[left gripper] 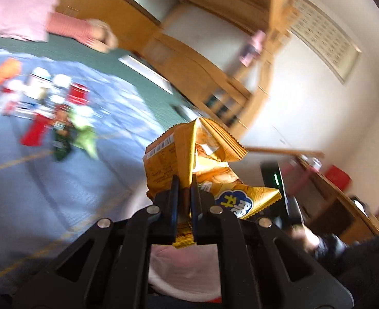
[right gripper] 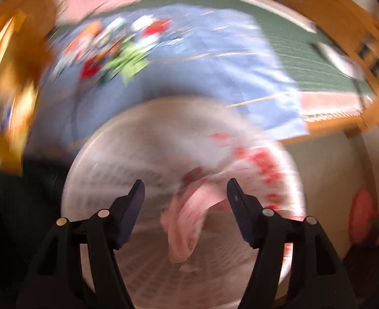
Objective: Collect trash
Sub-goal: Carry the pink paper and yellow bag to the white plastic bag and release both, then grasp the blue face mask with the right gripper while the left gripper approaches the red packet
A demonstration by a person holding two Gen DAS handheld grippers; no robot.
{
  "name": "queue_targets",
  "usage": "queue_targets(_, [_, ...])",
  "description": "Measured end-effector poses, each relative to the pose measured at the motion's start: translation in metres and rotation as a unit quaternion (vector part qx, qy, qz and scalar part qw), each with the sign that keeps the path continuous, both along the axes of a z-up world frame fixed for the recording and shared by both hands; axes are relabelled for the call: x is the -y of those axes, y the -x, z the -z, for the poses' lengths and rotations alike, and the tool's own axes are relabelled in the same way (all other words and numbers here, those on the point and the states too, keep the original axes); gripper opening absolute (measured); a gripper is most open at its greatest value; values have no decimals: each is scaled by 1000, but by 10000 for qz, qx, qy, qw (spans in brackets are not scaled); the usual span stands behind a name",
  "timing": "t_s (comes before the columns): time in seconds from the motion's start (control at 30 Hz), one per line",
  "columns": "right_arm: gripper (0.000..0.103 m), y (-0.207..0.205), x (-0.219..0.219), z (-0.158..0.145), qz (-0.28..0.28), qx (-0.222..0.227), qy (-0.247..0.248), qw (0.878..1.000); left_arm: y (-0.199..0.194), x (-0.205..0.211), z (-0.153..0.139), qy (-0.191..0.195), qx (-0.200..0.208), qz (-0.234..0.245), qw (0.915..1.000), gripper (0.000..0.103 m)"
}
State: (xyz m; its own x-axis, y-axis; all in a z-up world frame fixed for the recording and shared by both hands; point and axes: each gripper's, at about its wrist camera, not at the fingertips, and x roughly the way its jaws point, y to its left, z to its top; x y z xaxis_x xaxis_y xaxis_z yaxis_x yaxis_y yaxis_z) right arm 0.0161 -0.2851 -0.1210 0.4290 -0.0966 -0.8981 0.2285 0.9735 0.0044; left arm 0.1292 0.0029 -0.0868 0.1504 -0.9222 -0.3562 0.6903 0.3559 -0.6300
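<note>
My left gripper is shut on a crumpled yellow snack bag, held up in the air beyond the bed's edge. A pile of wrappers and small containers lies on the blue bedspread at the left. In the blurred right wrist view my right gripper stands open above a white slatted bin. A pink-and-white wrapper lies loose in the bin between and below the fingers, touching neither. The same trash pile shows on the bedspread beyond the bin.
A wooden bed frame and wooden furniture run behind the bed. A pink pillow lies at its head. The other hand-held gripper shows at the lower right. A green mattress cover borders the blue spread.
</note>
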Motion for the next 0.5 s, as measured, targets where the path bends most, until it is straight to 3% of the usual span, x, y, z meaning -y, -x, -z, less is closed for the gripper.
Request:
queue_targets(0.1, [72,7,30,-21,680,425,-161,9966,13,36,14,-248,-67,631,9977,11])
queue_targets(0.17, [73,11,42,-30,922,587,-100,9940,15,56,31,-439,-366,906,9942,37])
queue_targets(0.2, [74,10,43,-30,970,620,-66,9933,12,60,37,-511,-494,930,9931,63])
queue_targets(0.27, [74,9,44,-31,1028,680,-73,9924,4,62,45,-566,-784,856,9916,68])
queue_targets(0.3, [74,9,45,-31,1037,714,-109,9920,-2,57,45,-382,-961,828,9912,72])
queue_targets(0.4, [74,1,46,-34,1011,841,-188,9911,-29,23,32,-46,-924,147,9956,77])
queue_targets(0.47, [74,-16,36,-37,828,908,-344,9918,-48,-10,12,-66,-565,-714,9958,81])
queue_targets(0.5, [74,-25,31,-38,747,962,-445,9916,-61,-31,2,-279,-417,-1435,9884,82])
